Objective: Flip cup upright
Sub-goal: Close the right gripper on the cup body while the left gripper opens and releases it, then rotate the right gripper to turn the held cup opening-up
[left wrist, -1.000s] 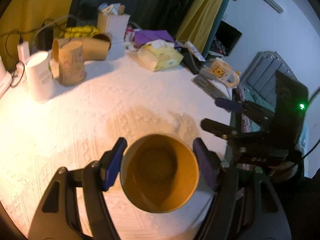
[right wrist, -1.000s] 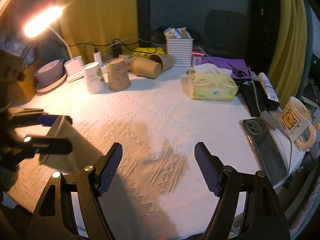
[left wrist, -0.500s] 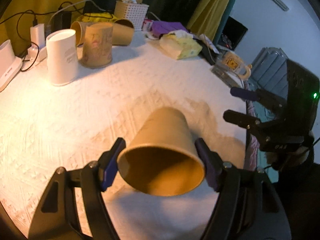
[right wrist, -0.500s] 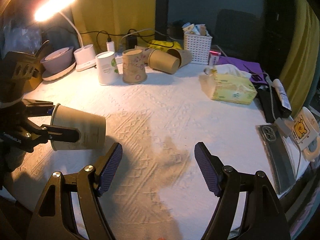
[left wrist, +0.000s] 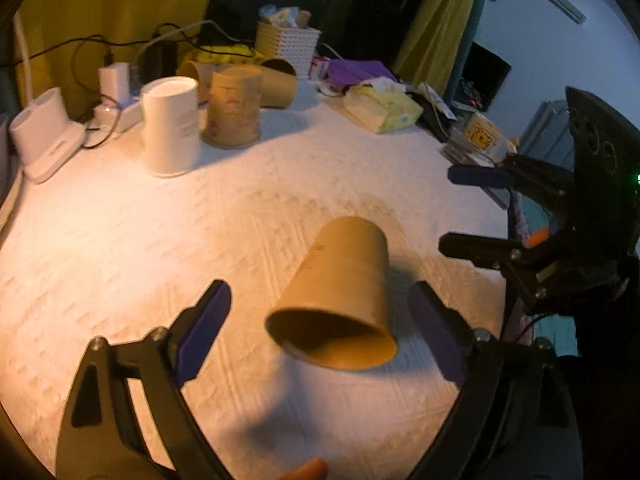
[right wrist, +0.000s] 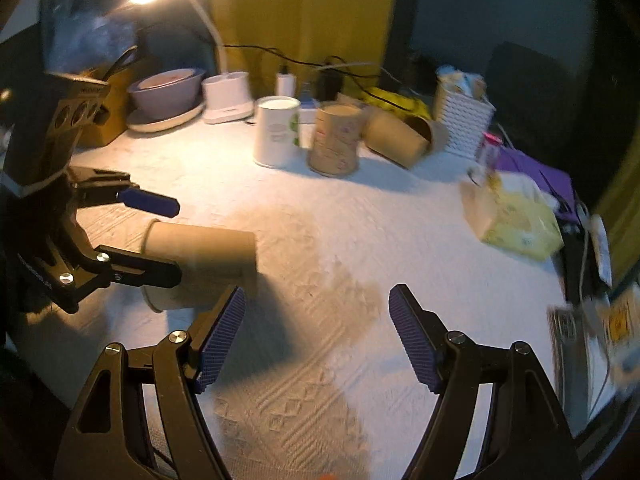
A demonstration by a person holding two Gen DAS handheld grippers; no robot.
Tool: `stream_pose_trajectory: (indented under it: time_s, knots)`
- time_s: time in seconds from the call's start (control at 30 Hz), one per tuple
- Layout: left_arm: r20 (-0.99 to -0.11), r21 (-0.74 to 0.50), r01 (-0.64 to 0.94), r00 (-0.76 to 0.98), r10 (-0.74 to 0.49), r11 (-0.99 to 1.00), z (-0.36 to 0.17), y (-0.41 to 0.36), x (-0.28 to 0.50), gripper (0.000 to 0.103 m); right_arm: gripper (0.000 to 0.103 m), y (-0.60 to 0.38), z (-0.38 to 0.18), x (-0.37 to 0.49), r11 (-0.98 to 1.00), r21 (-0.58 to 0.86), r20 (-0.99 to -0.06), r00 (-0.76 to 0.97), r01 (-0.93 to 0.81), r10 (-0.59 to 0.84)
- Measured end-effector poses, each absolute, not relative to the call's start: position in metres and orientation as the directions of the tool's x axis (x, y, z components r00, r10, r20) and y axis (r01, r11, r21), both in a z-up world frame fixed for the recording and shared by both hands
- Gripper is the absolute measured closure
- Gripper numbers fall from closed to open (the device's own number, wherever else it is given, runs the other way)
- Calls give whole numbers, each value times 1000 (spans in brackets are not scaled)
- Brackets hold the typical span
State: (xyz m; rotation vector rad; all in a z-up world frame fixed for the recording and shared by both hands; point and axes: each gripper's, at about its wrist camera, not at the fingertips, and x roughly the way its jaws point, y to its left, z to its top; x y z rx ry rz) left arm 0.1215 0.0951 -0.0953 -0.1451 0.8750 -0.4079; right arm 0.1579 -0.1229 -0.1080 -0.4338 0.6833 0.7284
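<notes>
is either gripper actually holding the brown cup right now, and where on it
Neither holds it. The left gripper is open, its pads clear of both sides of the brown paper cup, which lies on its side on the white tablecloth. The right gripper is open and empty.

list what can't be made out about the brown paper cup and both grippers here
- Brown paper cup: whether it touches the white tablecloth; left view blurred, left gripper blocks the right view.
- Cup base: faces away in the left view.
- Right gripper: open, empty.
</notes>
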Motion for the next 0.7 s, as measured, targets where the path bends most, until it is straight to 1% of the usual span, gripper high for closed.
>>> stream_pose_trajectory:
  time_s: [0.13,0.33,0.57,0.7]
  knots:
    - [-708,-309,208,602,-371,928,-95,107,105,11,25,-98,-105,155,537,-204,-716,499,-819,489]
    - [-703,-314,95,646,-298,945,-98,126,80,11,25,-61,-107,137,237,-305,-767,385,-923,513]
    - [-690,-349,0,677,-256,937,-104,148,56,11,25,-31,-123,117,-72,-401,-830,329,-913,449]
    - [-686,-362,-32,685,-243,932,-107,157,51,11,25,-18,-134,109,-207,-426,-859,322,-881,398]
